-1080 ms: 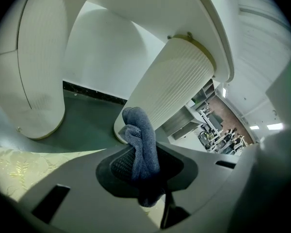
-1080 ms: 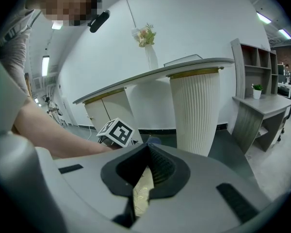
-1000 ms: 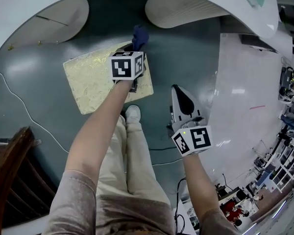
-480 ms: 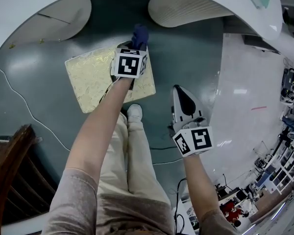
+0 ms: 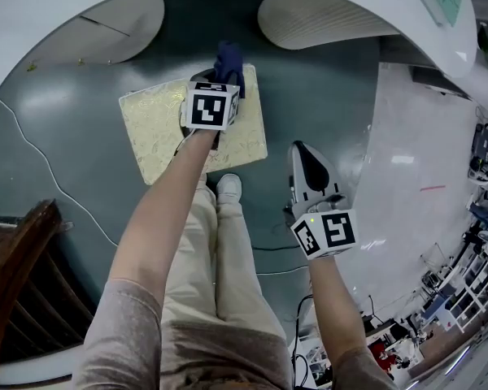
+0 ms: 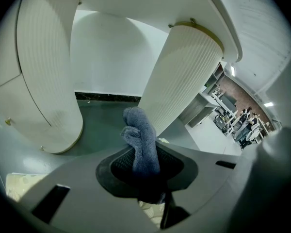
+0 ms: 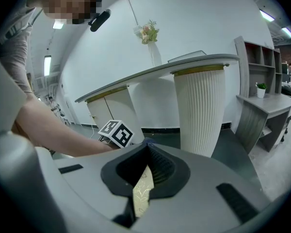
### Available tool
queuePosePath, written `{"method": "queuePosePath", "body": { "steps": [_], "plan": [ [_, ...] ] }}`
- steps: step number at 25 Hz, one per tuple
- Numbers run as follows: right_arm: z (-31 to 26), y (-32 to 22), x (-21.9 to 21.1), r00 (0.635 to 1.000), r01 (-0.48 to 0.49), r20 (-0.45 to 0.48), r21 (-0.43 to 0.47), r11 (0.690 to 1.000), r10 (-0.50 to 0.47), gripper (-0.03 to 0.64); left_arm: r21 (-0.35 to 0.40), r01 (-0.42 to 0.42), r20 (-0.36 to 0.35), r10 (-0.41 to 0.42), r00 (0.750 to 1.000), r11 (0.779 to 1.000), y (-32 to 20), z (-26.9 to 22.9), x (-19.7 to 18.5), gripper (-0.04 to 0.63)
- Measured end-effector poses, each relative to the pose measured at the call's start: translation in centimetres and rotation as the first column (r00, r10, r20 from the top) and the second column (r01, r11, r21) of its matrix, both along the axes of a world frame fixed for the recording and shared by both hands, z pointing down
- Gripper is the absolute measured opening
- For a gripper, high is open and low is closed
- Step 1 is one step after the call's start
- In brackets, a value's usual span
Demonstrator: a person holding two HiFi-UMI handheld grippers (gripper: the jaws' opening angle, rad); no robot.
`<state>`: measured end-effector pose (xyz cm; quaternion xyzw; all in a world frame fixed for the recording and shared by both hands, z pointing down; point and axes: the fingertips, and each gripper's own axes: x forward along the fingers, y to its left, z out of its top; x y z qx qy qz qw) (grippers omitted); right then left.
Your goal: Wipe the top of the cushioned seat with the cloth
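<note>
cloth (image 6: 139, 140) pokes lengthwise from the left tongs (image 6: 146, 171) — at seat's (image 5: 159, 128) edge.

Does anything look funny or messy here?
Nothing is spilled or broken. The one odd bit: the blue cloth is bunched in the left gripper and pokes out past the cushioned seat's far edge, rather than lying flat on it.

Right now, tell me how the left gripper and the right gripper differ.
The left gripper is shut on the blue cloth. The right gripper is shut too, but with nothing between its fingers. The left gripper is over the gold cushioned seat, while the right gripper hangs over the floor beside the seat. Both are shut and point the same way, forward.
</note>
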<state>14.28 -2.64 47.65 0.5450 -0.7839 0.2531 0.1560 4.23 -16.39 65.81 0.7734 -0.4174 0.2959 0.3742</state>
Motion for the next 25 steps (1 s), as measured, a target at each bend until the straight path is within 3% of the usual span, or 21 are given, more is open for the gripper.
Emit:
{"method": "queuePosePath", "body": {
  "steps": [25],
  "plan": [
    [1.7, -1.4, -6.6, 0.986, 0.164, 0.029, -0.019, 0.986, -0.163, 0.006, 0.008, 0.168, 0.083, -0.168, 0.982, 0.986, 1.9, 0.3, -16.2, 0.101]
  ]
}}
